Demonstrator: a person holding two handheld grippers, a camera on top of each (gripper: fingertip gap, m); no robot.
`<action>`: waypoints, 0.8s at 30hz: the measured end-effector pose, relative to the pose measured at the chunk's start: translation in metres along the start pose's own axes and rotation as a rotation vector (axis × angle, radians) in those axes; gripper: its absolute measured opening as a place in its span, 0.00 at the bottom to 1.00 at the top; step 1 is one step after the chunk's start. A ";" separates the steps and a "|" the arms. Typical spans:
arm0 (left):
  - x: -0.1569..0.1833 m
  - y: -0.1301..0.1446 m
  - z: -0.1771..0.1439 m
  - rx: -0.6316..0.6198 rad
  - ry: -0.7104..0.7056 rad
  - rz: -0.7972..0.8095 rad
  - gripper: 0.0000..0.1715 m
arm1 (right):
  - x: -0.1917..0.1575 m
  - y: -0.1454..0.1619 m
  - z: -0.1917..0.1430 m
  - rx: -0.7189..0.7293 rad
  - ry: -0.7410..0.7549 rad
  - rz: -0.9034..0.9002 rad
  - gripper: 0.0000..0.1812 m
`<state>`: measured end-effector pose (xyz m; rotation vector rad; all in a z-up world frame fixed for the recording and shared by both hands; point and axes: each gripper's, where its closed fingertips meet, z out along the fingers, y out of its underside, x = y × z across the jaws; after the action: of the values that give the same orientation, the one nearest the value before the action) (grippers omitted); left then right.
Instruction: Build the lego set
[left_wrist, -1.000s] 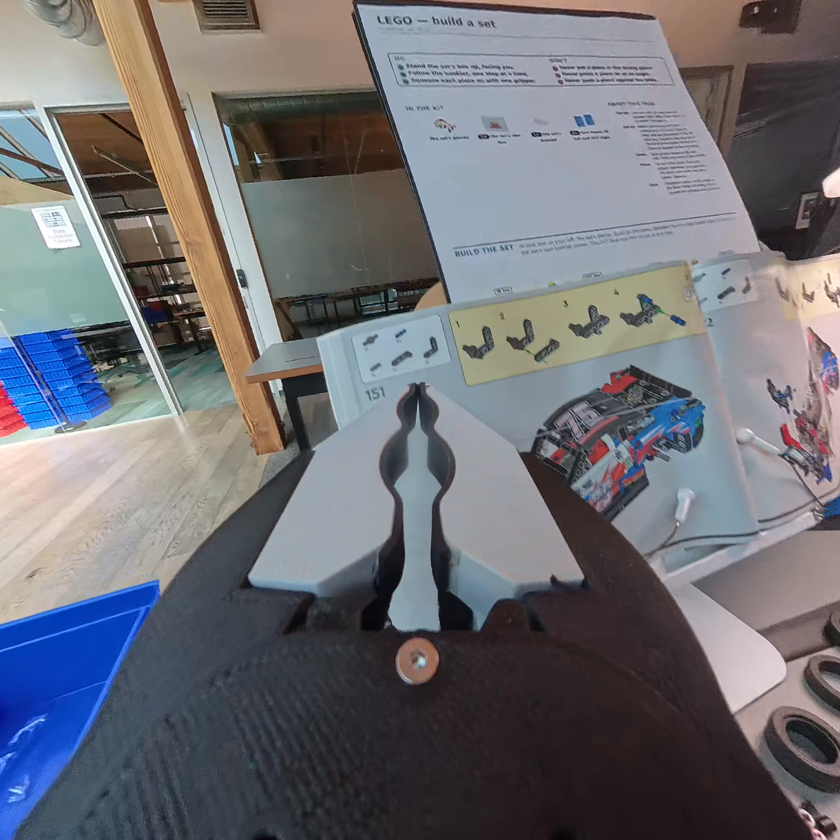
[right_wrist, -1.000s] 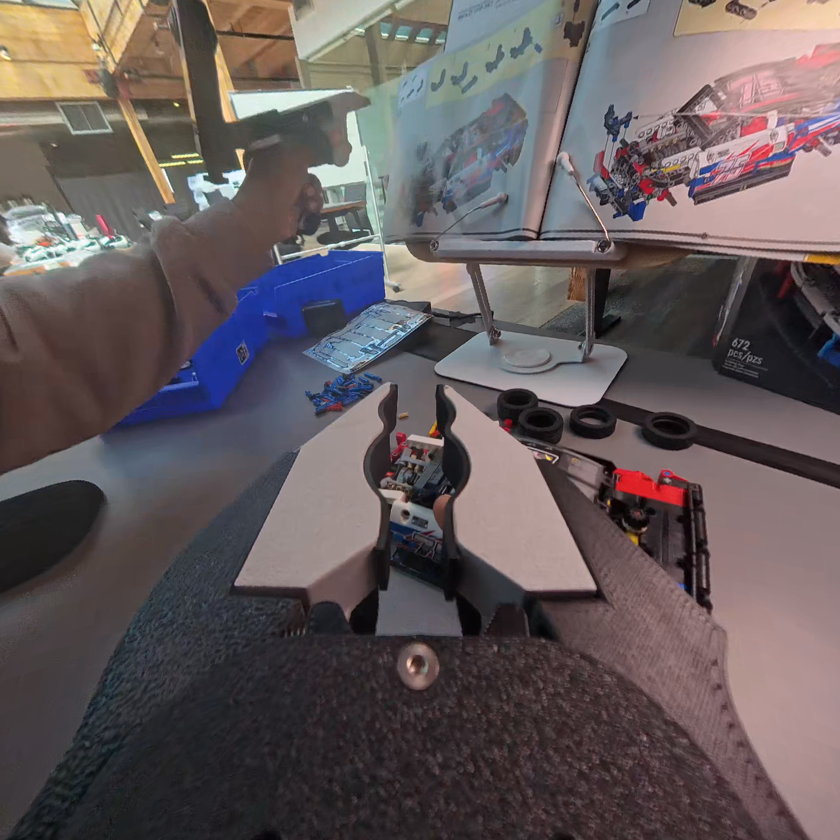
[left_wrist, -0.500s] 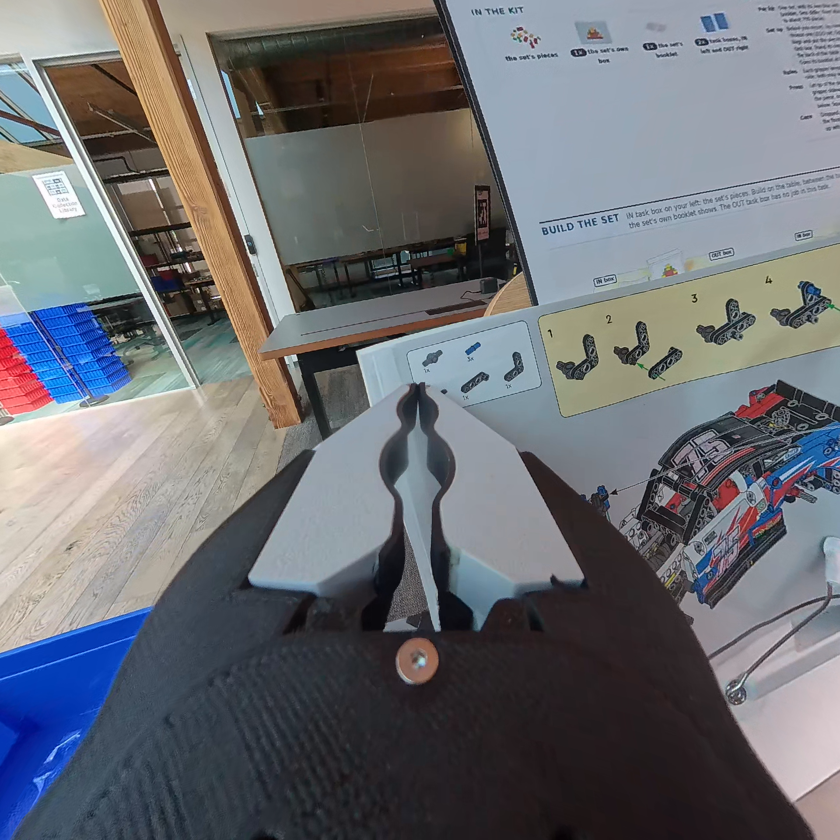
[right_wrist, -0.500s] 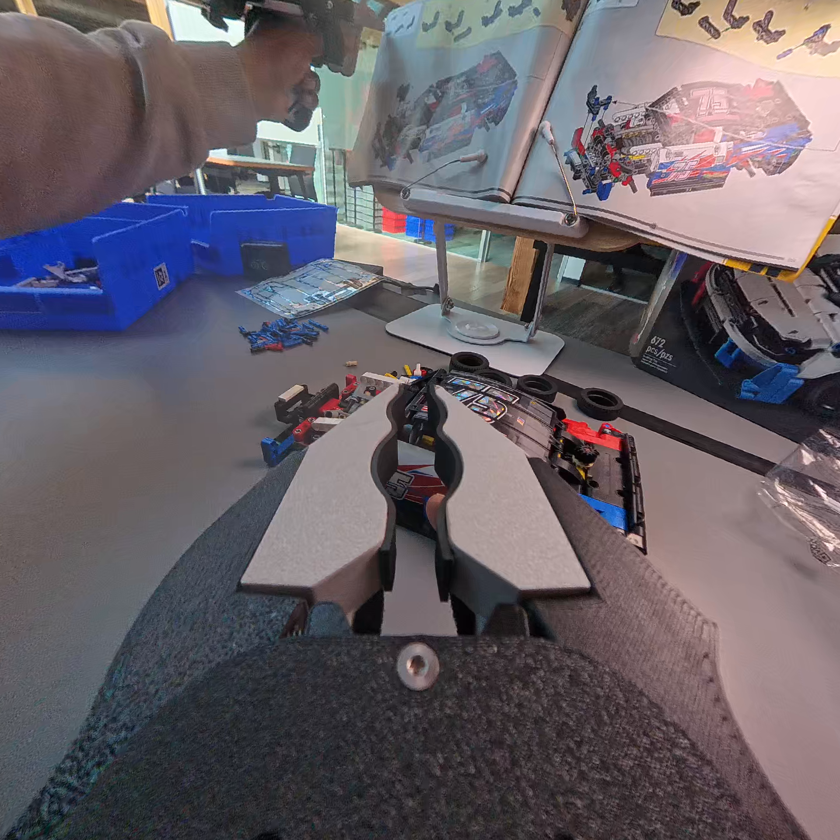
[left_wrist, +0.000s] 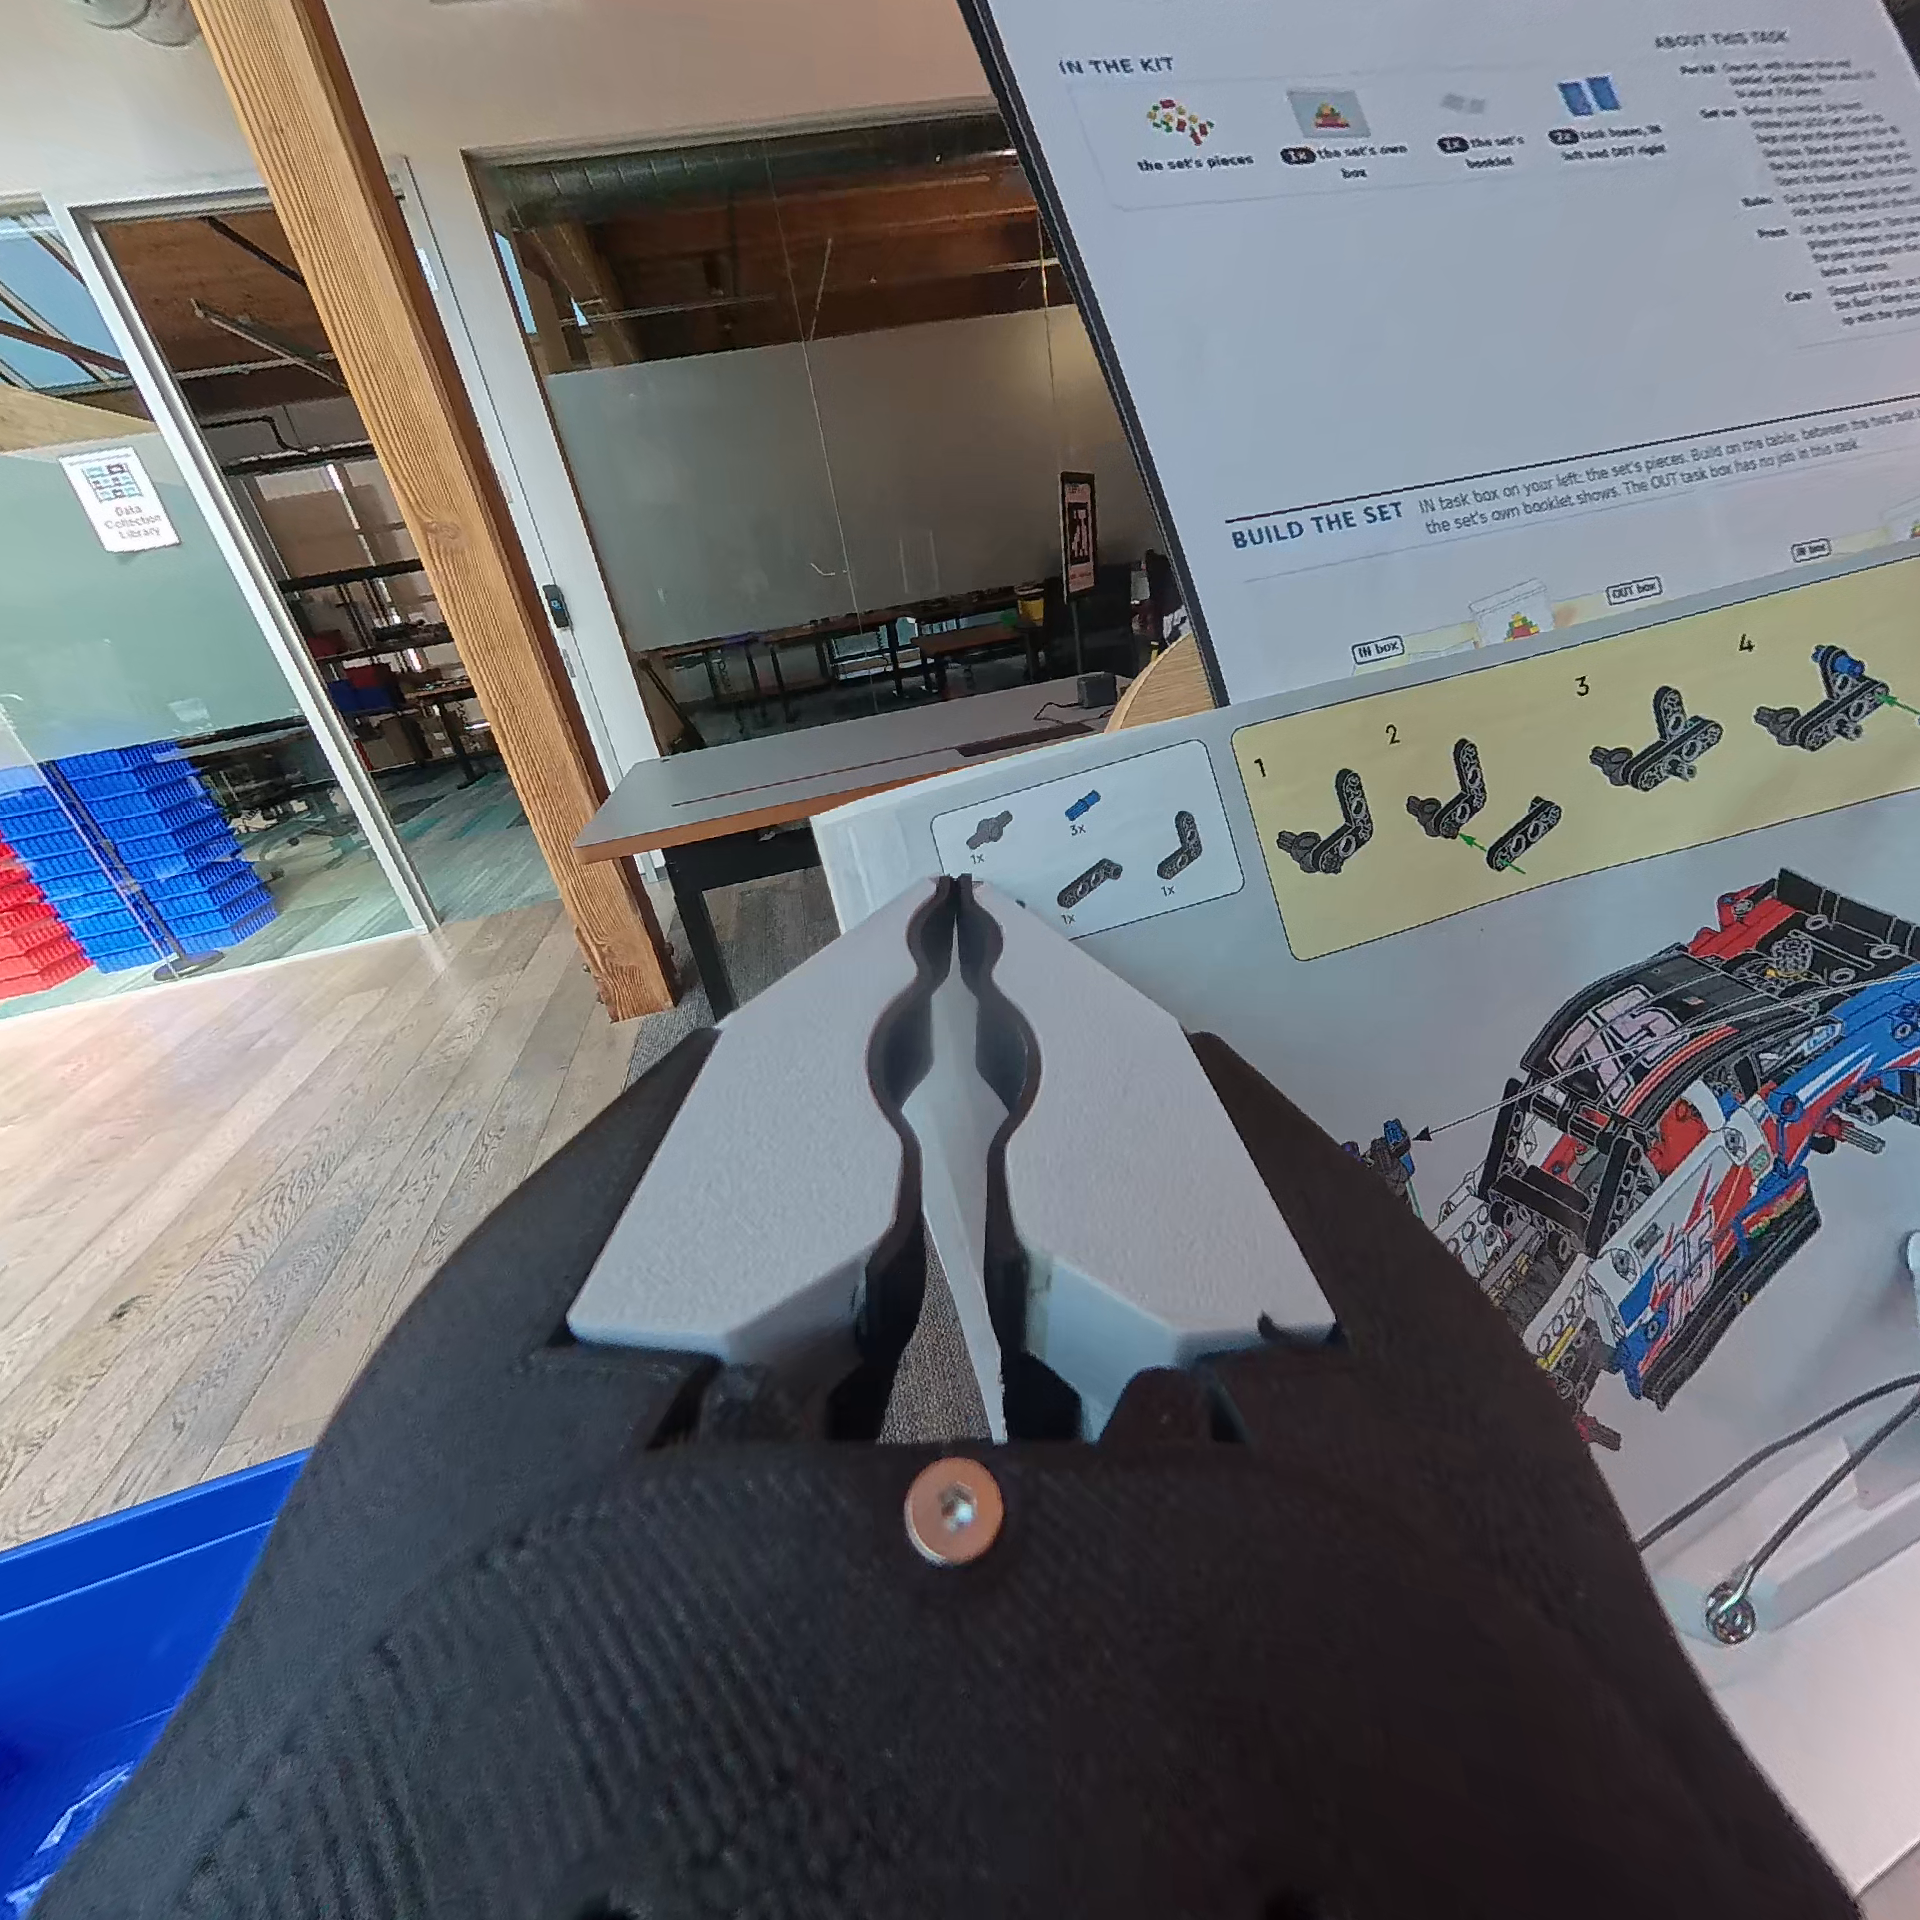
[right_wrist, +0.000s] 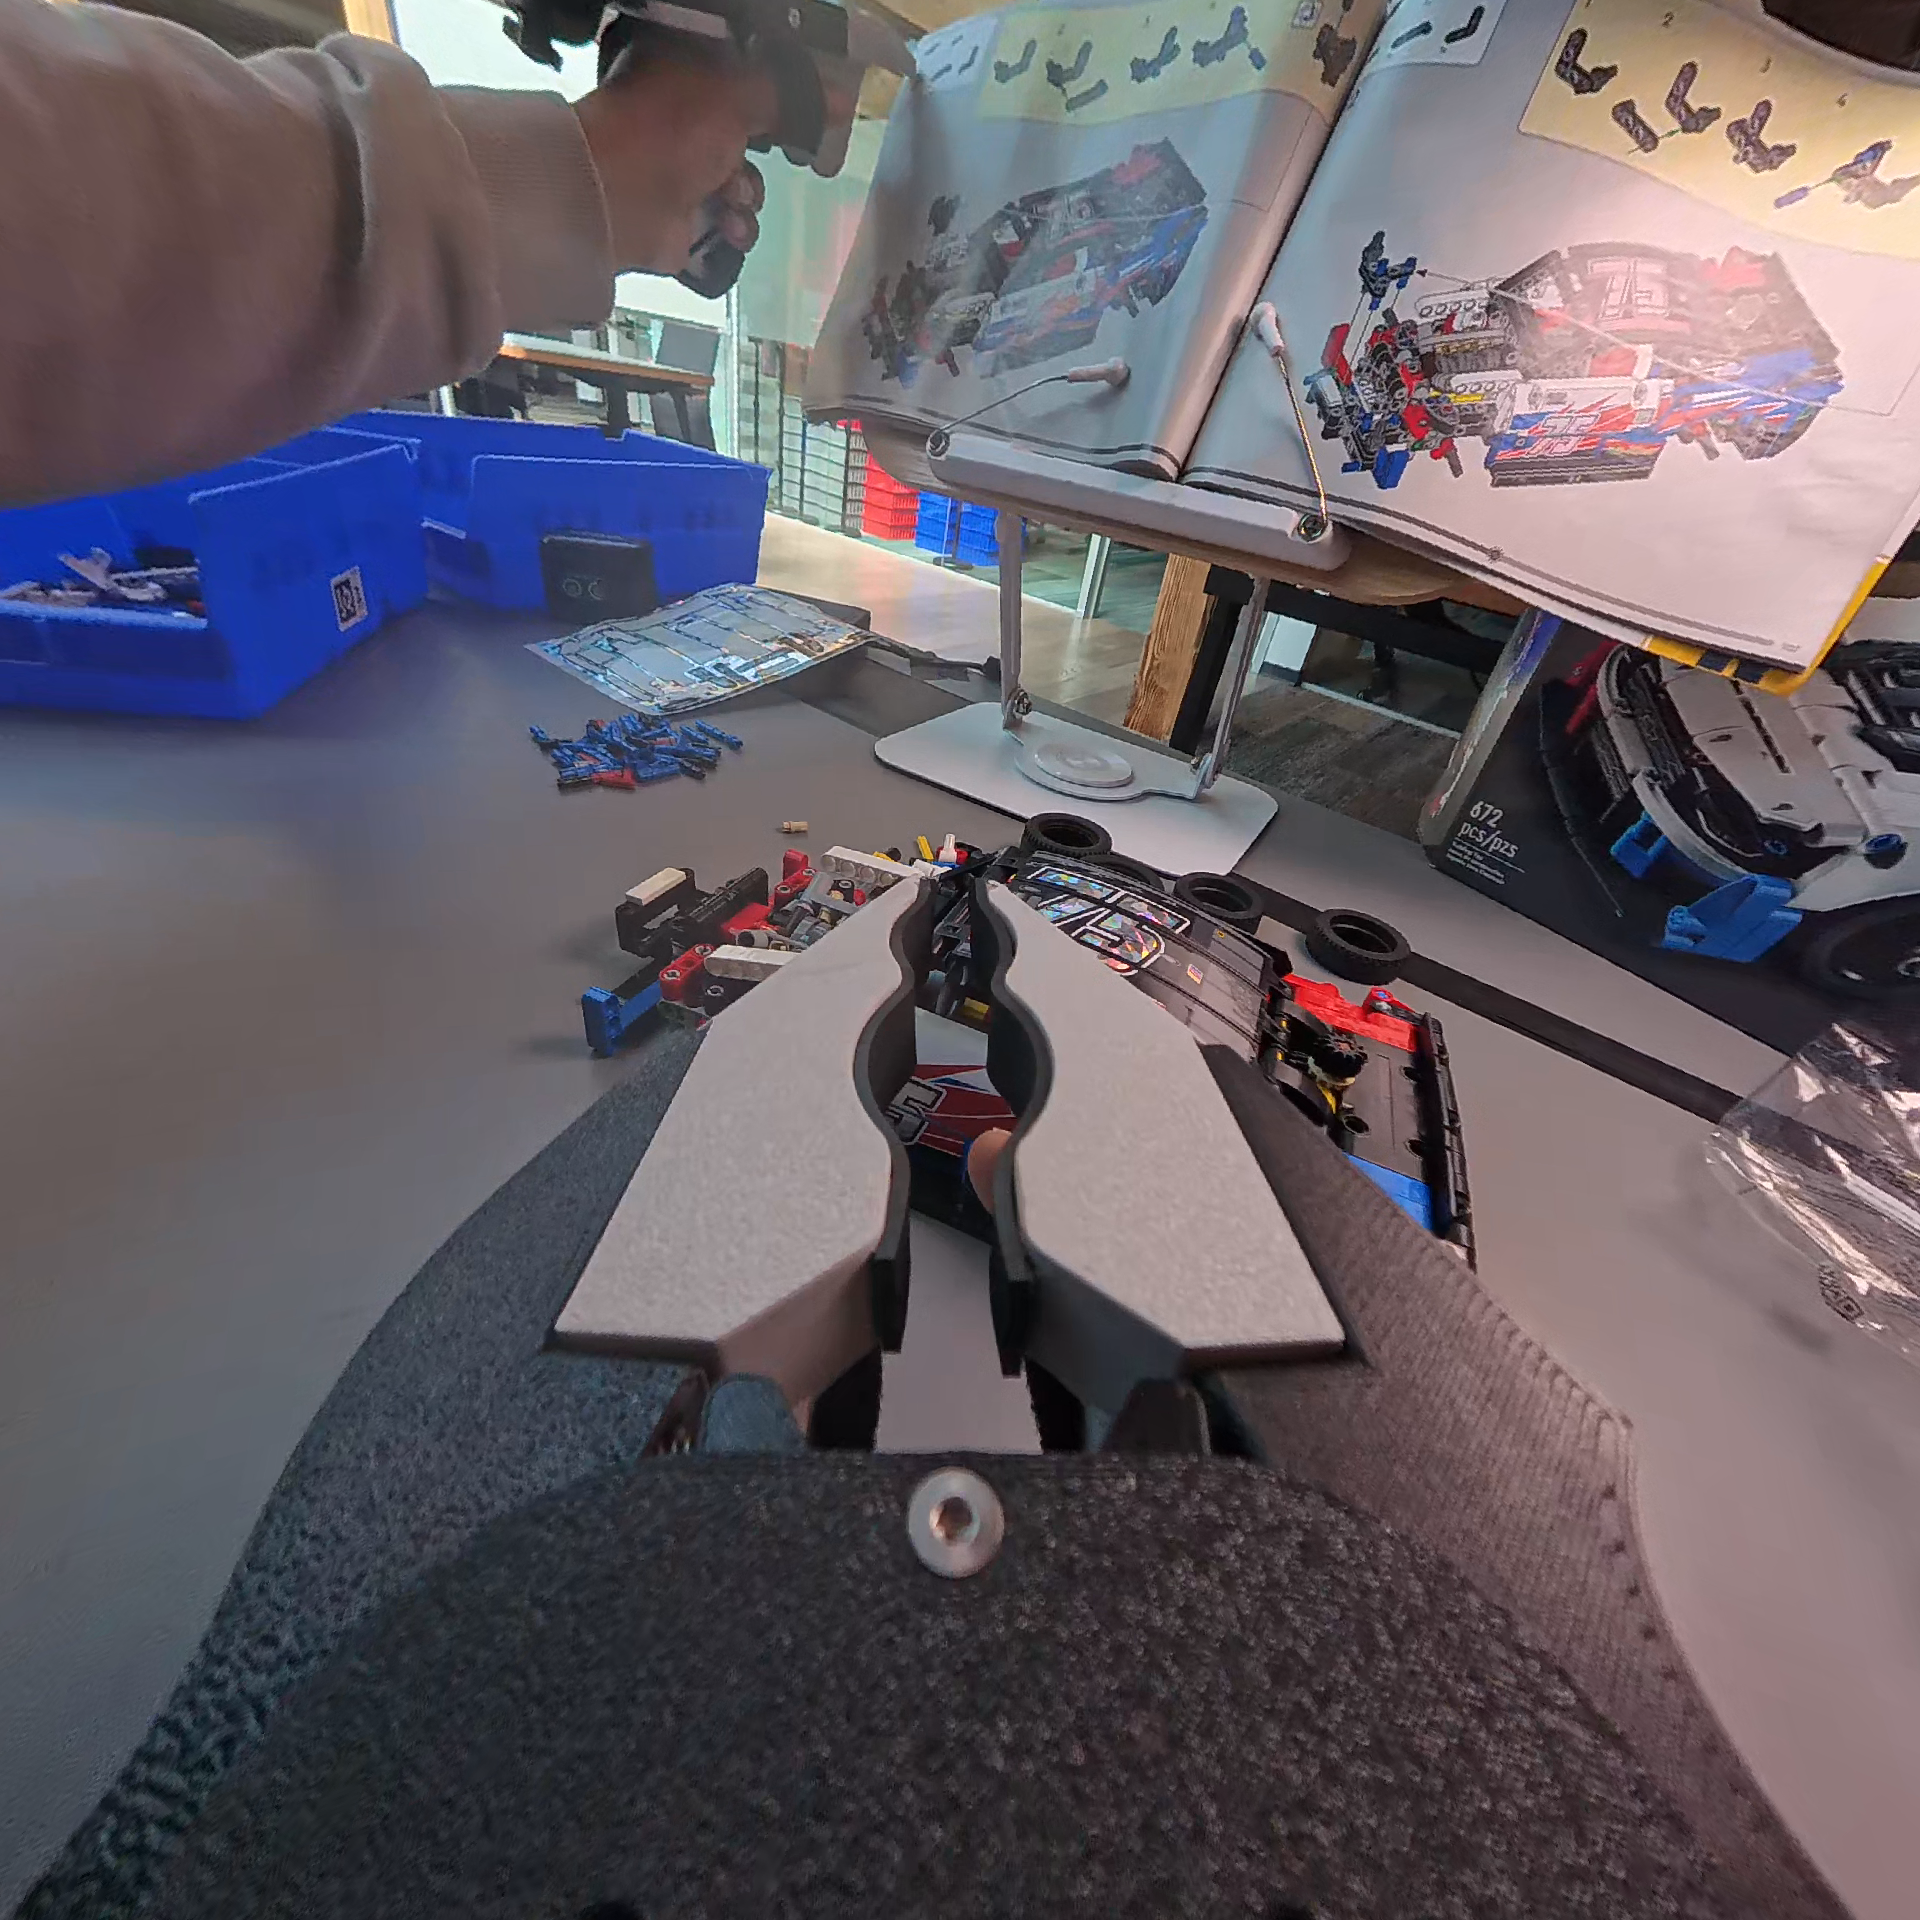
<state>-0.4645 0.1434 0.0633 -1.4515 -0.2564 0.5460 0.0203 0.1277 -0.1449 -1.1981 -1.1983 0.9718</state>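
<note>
My left hand-held gripper (left_wrist: 957, 896) is closed and empty, raised before the booklet (left_wrist: 1455, 1039). My right hand-held gripper (right_wrist: 954, 902), nearly closed, holds nothing above the half-built car (right_wrist: 1340, 1049) on the tabletop (right_wrist: 312, 987). The car seems light but fragile; I would grasp its stiff black frame.

Grey table (right_wrist: 260, 1039) — blue bins (right_wrist: 312, 561), loose pins (right_wrist: 634, 748), tyres (right_wrist: 1356, 943), lego car (right_wrist: 1195, 977).
</note>
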 end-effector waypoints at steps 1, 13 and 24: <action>-0.001 0.000 0.000 0.002 0.001 -0.001 0.00 | 0.000 0.001 0.000 -0.001 0.001 0.000 0.02; 0.011 -0.004 0.000 0.019 0.035 -0.006 0.00 | -0.002 0.007 0.003 -0.025 0.001 -0.017 0.02; 0.018 0.000 0.001 0.008 0.038 0.017 0.00 | -0.006 0.010 0.003 -0.042 -0.003 -0.067 0.01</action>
<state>-0.4497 0.1531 0.0610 -1.4559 -0.2117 0.5319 0.0169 0.1234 -0.1556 -1.1824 -1.2595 0.9026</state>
